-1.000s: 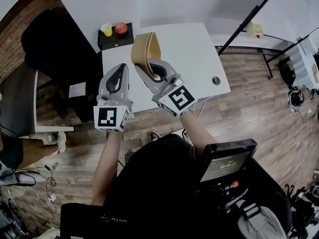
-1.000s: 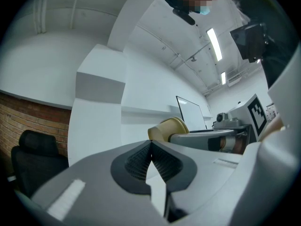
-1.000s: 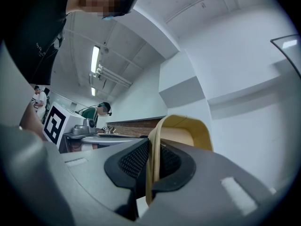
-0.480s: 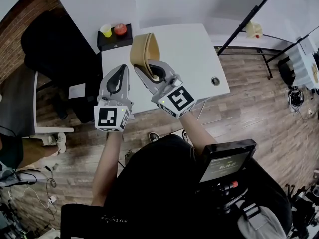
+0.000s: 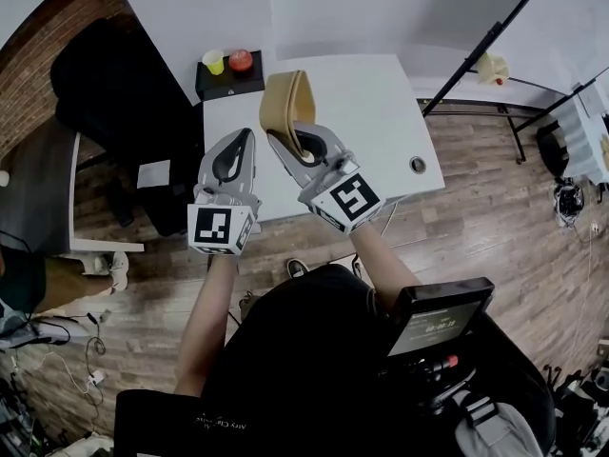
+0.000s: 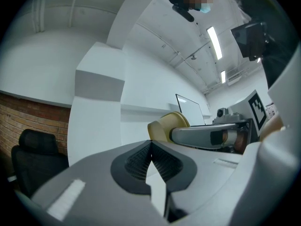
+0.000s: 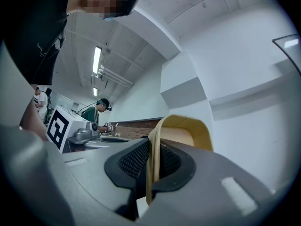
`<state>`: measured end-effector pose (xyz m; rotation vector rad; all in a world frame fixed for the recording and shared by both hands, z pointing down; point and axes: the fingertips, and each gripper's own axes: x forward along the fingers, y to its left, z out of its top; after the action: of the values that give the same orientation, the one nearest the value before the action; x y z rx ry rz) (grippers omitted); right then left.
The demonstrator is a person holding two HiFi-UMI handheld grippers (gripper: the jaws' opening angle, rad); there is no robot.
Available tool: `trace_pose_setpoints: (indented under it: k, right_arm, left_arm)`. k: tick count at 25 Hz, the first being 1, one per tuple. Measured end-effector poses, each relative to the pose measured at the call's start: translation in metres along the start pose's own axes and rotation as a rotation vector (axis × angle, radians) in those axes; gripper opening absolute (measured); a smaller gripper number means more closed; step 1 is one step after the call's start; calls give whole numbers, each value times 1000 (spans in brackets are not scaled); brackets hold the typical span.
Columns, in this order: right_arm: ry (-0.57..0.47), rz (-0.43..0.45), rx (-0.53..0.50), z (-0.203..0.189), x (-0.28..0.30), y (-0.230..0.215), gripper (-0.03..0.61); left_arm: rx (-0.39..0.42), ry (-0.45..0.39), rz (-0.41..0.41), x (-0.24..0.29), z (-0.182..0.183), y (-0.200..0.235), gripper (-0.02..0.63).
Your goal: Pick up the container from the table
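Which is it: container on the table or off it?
Off it. The right gripper is shut on the container, pads pinching its wall, and holds it in the air over the table.

No legible text; print on black shirt [image 5: 221, 426] and digits on device screen [image 5: 440, 327] too small

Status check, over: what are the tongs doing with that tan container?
Right tongs shut on tan container, by its wall, above white table. Left tongs shut, empty. Nothing in the way.
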<state>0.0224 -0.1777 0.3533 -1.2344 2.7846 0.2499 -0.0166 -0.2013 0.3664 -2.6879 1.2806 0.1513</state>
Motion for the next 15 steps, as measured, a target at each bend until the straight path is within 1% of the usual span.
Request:
trace_pose_setpoints:
  k: [8,15]
  right_arm:
    - [8,7,4,-4,-1,5,51]
    - [4,-3,11,-3,0,-2,51]
  left_arm:
    - [-2,-3,9,-4,0,0,-2]
    - [3,-2,1,2,3,-1,-2]
